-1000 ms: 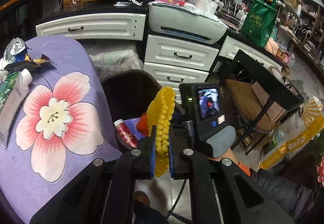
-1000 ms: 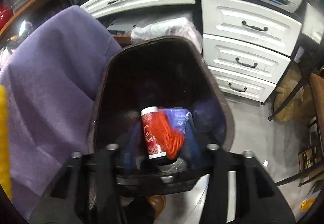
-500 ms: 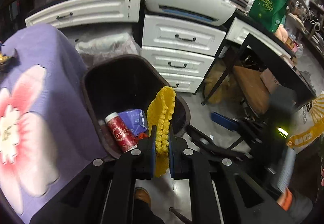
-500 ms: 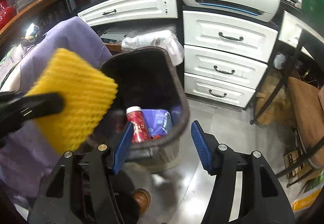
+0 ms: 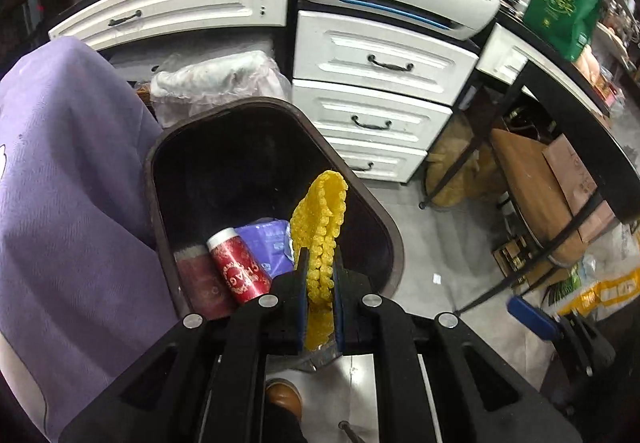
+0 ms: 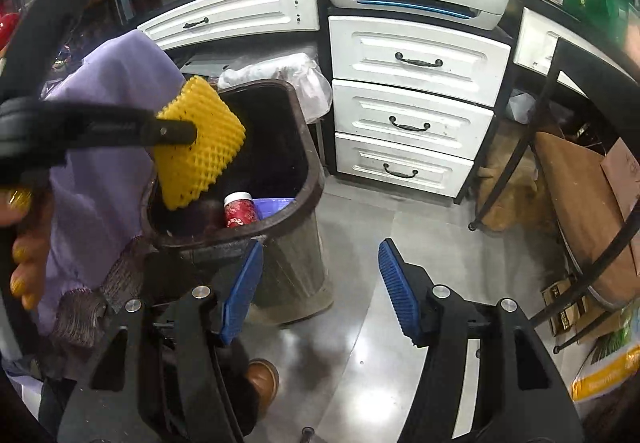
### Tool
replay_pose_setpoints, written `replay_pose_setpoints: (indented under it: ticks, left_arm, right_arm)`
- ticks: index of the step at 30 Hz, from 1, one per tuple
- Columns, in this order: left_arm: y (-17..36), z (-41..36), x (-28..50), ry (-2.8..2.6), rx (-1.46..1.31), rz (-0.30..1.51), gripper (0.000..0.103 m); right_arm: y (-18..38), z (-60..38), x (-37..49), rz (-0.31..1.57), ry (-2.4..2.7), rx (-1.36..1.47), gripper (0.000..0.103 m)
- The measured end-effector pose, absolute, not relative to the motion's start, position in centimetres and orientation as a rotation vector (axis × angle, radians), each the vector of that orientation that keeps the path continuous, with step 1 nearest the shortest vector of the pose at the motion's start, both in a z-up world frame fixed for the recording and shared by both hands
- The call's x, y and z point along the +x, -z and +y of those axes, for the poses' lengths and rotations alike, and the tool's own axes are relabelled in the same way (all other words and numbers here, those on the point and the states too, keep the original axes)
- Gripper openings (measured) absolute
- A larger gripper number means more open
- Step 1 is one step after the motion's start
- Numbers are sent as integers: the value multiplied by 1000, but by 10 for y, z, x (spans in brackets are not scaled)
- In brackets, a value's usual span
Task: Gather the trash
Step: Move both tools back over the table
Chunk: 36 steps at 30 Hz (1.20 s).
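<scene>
Pinching ridged yellow foam netting [image 5: 320,227], left claw [image 5: 320,307] over dark oval bin [image 5: 264,107], right claw [image 6: 320,283] gaping empty.

A yellow foam net sleeve [image 5: 320,227], bumpy and folded flat, stands on edge over the open dark brown trash bin [image 5: 160,179]. Inside the bin lie a red white-capped can [image 5: 236,267] and a purple wrapper [image 5: 266,243].

Left tongs [image 5: 320,295] clamped, right tongs [image 6: 320,291] agape
</scene>
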<state>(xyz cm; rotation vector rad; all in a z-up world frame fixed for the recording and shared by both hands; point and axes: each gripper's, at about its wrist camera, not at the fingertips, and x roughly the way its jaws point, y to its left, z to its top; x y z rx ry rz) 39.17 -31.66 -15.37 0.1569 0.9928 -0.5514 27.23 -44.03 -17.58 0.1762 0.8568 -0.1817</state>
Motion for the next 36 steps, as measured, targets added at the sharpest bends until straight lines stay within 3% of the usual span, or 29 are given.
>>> replay_pose_setpoints:
  ticks: [4,7,8,25,27,36]
  left_arm:
    - [156,-321,395,543,166,994,18]
    - [154,-321,392,541,169,964,54]
    - [153,-321,391,541,173,947,60]
    - [76,-300,335,641,153,773,91]
    - [63,-293,326,641,167,728,98]
    - [29,-255,306,658,223,675,98]
  right_arm:
    - [177,-442,268,858,183,179,61]
    - [177,-443,266,858,183,186,61]
    - [177,-442,266,857,183,186,61]
    - [153,-440,253,800,189,210,61]
    - [145,-435,253,787,177,201,61]
    - [110,-406,255,738,108,167,62]
